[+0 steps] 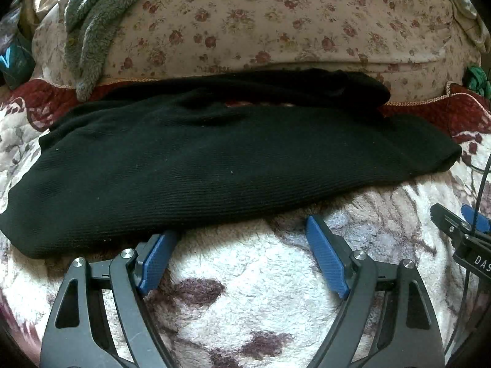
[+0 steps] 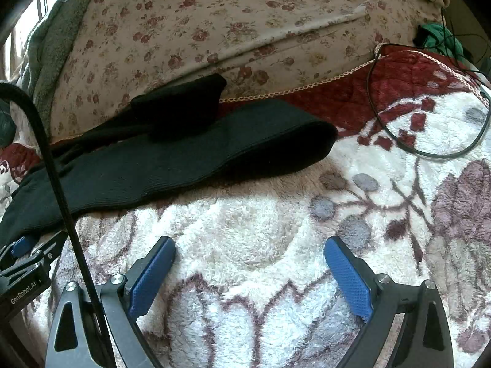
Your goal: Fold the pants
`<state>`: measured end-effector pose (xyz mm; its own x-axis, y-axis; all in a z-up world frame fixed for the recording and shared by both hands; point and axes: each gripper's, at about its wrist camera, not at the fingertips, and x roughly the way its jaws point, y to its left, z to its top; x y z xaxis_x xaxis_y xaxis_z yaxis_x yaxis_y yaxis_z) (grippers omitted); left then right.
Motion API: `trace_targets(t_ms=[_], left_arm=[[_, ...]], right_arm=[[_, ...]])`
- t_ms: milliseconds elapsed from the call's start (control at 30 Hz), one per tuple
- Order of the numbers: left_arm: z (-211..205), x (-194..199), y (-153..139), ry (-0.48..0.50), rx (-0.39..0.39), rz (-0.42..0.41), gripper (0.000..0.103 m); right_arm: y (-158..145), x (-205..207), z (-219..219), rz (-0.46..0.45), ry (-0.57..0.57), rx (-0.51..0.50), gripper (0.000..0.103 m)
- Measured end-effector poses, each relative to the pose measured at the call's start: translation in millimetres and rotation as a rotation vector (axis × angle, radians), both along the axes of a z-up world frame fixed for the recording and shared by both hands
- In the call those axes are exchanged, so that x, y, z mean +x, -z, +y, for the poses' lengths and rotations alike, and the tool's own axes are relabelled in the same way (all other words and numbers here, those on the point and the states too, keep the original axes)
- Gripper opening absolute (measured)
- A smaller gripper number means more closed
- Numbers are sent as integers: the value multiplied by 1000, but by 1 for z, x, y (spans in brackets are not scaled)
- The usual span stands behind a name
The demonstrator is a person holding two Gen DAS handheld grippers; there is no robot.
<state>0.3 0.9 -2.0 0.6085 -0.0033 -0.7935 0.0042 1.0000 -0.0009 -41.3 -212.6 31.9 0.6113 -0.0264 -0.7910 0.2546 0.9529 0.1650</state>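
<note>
Black ribbed pants, seemingly folded

Bare blanket lay open near and right of the pants. Far behind them, a floral cushion blocked passage. A cable loop lay far right, and a grey towel far left.

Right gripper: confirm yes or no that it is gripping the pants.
No: the right gripper is open over the fleece blanket, clear of the black pants.
</note>
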Motion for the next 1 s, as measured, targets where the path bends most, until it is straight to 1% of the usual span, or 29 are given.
trace_targets(t_ms=[367,433,500,567,600,633,667,700,733,767,800,833,867,900,933,967,1000], left_arm=[[0,0,0,0,11,5,84],[-1,1,-2,5,20,15,84],[-2,0,-5,33,37,37,84],[0,-2,-9,56,48,60,84],[3,-4,-12,58,41,61,83],[7,-8,-16,48,27,49,83],[10,-13,-19,37,19,6,83],[13,-18,-22,30,9,-7,83],[16,-22,-26,30,10,-32,83],[19,-25,-29,30,5,-32,83],[21,-27,-33,28,19,-26,83],[24,-31,-37,21,33,-45,83],[26,-34,-41,16,44,-66,83],[30,-36,-44,11,35,-68,83],[36,-37,-48,3,18,-45,83],[40,-38,-50,-4,6,-41,83],[45,-40,-53,-11,-4,-39,83]], right_arm=[[0,-1,-1,0,0,2,98],[1,0,2,9,-4,-4,101],[3,4,2,20,-8,-15,102],[3,4,-1,16,-20,13,103],[0,4,-1,13,-35,25,103],[0,4,-3,4,-61,42,102],[-1,3,-4,-2,-89,49,100],[-3,1,-4,-7,-115,53,97],[-5,-4,-3,-10,-141,55,92],[-9,-11,-3,-13,-160,79,89],[-11,-18,2,-111,-170,80,89],[-13,-24,3,-158,-179,110,89],[-15,-29,5,-175,-183,159,87],[-16,-34,7,-195,-177,197,86],[-17,-37,10,-203,-171,214,86],[-19,-42,12,-201,-165,247,85],[-21,-44,15,-198,-162,257,84]])
